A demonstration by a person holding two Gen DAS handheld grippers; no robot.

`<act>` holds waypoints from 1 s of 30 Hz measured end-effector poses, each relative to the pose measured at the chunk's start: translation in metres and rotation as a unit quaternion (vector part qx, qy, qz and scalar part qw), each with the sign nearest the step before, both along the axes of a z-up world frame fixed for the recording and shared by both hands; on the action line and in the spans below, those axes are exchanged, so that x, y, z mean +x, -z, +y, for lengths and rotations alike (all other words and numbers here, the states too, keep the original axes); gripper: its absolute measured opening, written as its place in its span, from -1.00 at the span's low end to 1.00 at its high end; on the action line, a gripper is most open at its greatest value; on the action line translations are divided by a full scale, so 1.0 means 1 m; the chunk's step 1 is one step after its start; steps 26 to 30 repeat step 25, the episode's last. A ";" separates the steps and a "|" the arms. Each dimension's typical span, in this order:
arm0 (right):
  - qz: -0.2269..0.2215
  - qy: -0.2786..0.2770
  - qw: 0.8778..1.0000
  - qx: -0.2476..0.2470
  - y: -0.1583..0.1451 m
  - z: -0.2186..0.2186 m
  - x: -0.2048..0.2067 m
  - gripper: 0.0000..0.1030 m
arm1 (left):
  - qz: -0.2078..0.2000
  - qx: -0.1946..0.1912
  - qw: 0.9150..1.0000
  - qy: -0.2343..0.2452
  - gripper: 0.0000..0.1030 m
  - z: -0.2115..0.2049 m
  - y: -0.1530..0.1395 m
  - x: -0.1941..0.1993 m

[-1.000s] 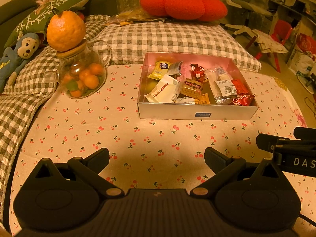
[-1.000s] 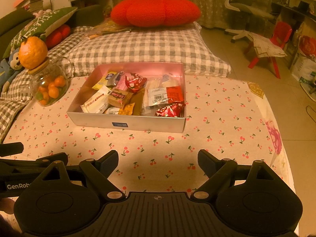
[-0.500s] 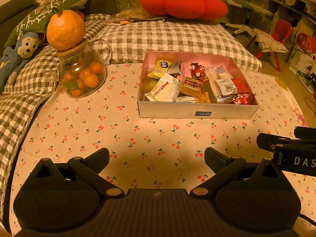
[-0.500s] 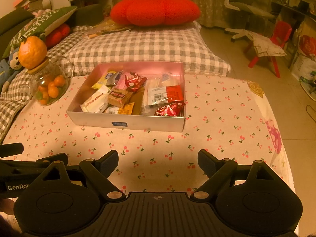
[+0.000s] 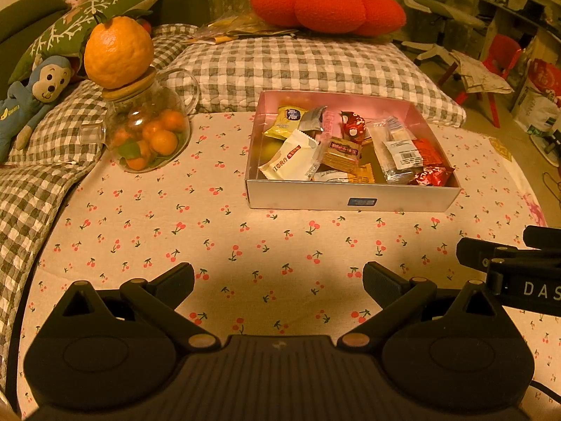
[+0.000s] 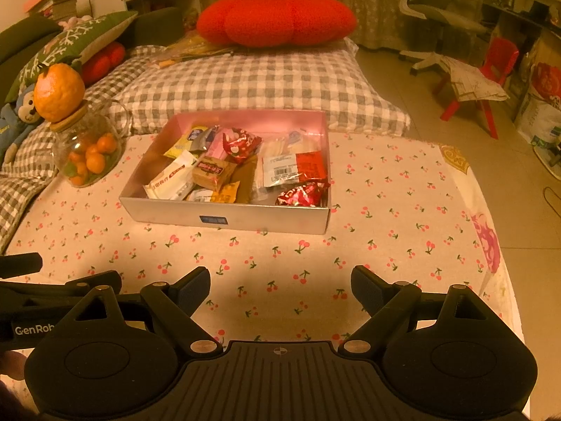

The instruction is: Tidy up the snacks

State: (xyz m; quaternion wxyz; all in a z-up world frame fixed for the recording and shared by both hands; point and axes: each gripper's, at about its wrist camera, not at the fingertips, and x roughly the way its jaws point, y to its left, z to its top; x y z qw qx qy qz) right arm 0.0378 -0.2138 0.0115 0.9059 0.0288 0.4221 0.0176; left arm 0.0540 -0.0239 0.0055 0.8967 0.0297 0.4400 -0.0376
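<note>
Left gripper (image 5: pixel 278 282): nearest in its own view, jaws spread wide with nothing between them, hovering over the cherry-print cloth (image 5: pixel 217 238); its black body also shows at the near left edge of the right wrist view.
Right gripper (image 6: pixel 280 282): jaws wide apart and empty, above the same cloth, near side; part of its frame shows at the right edge of the left wrist view.
Cherry-print cloth: covers the flat surface under both grippers; bare between the grippers and the box.
Snack box (image 6: pixel 228 215): shallow, silver outside, pink inside, open on top, in the middle of the cloth, well beyond both grippers; a small dark label sits on its near wall.
Snacks (image 6: pixel 242 168): a loose pile of wrapped packets inside the box, among them a white packet (image 5: pixel 292 161) at the near left, a red crinkled one (image 6: pixel 303 194) at the near right, and a yellow one (image 5: pixel 285 122) at the far left.
Glass jar (image 5: pixel 147 133): left of the box, apart from it, holding small oranges.
Large orange (image 5: pixel 117 52): sits on the jar's lid.
Monkey toy (image 5: pixel 31 94): far left, on the checked bedding.
Checked pillow (image 6: pixel 259 84): just behind the box.
Red pumpkin cushion (image 6: pixel 277 19): farthest, on the pillow.
</note>
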 end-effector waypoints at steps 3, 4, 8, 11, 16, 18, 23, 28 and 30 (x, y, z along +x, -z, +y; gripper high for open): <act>0.000 0.000 1.000 0.000 0.000 0.000 0.000 0.74 | 0.000 0.000 1.000 0.000 0.99 0.000 0.000 0.000; 0.000 0.000 1.000 0.000 0.000 0.000 0.000 0.74 | 0.000 0.000 1.000 0.000 0.99 0.000 0.000 0.000; 0.000 0.000 1.000 0.000 0.000 0.000 0.000 0.74 | 0.000 0.000 1.000 0.000 0.99 0.000 0.000 0.000; 0.000 0.000 1.000 -0.001 0.000 0.000 0.000 0.74 | 0.000 0.000 1.000 0.000 0.99 0.000 0.000 0.000; 0.002 0.000 1.000 0.000 0.002 0.001 0.000 0.74 | 0.001 0.000 1.000 0.001 0.99 0.001 0.000 -0.001; 0.001 0.000 1.000 0.000 0.002 0.001 0.000 0.74 | 0.001 0.000 1.000 0.001 0.99 0.001 0.000 0.000; 0.002 0.000 1.000 0.000 0.001 0.000 0.000 0.74 | 0.000 0.001 1.000 0.001 0.99 0.001 0.001 -0.001; 0.002 -0.001 1.000 -0.001 0.001 0.000 0.000 0.74 | 0.001 0.002 1.000 0.003 0.99 0.001 0.001 -0.001; 0.002 -0.001 1.000 -0.001 0.001 0.000 0.000 0.74 | 0.001 0.002 1.000 0.003 0.99 0.001 0.001 -0.001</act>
